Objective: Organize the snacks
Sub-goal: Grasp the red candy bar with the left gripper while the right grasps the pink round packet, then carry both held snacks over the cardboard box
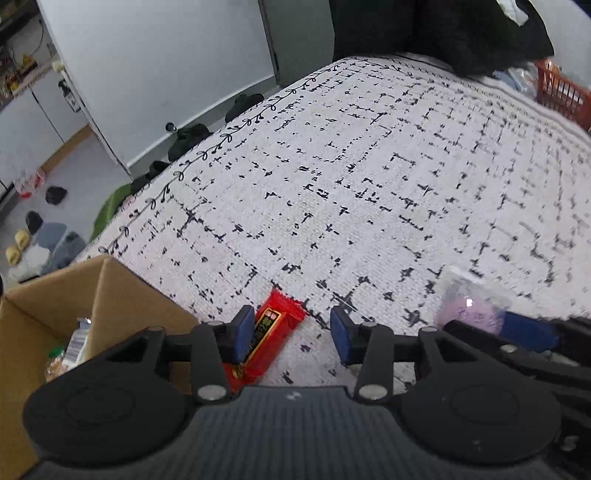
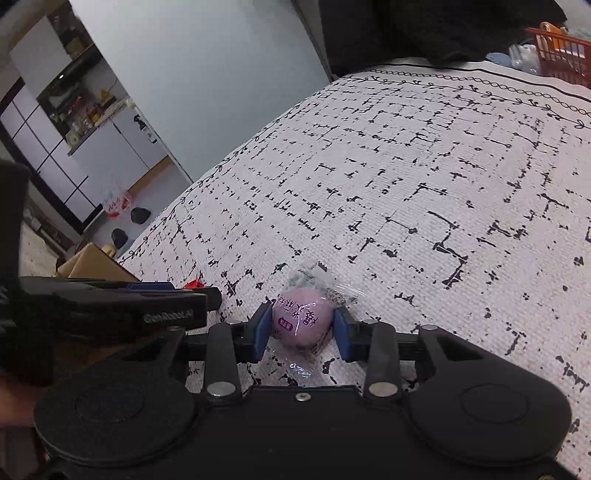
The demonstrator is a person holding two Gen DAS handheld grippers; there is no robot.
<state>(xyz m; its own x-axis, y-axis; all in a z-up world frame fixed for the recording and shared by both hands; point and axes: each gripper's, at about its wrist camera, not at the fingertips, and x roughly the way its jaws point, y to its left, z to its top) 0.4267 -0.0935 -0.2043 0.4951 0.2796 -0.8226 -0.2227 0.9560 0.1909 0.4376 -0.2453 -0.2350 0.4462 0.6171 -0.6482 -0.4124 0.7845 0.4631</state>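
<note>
A red snack packet (image 1: pixel 271 328) lies on the patterned white cloth (image 1: pixel 369 166), close to a cardboard box (image 1: pixel 122 295). My left gripper (image 1: pixel 291 334) stands open over it; the left pad rests against the packet and the right pad is well clear. A round pink snack in a clear wrapper (image 2: pixel 295 321) sits between the pads of my right gripper (image 2: pixel 301 330), which is shut on it. In the left wrist view that snack (image 1: pixel 469 310) shows blurred beside a blue finger of the right gripper (image 1: pixel 528 328). In the right wrist view the left gripper (image 2: pixel 166 291) reaches in from the left.
The open cardboard box holds several wrapped snacks (image 1: pixel 70 347) and shows in the right wrist view (image 2: pixel 92 262) too. An orange basket (image 1: pixel 561 92) stands at the far right corner. Dark fabric (image 1: pixel 443 29) lies at the cloth's far edge. Shoes and bags (image 1: pixel 40 236) are on the floor left.
</note>
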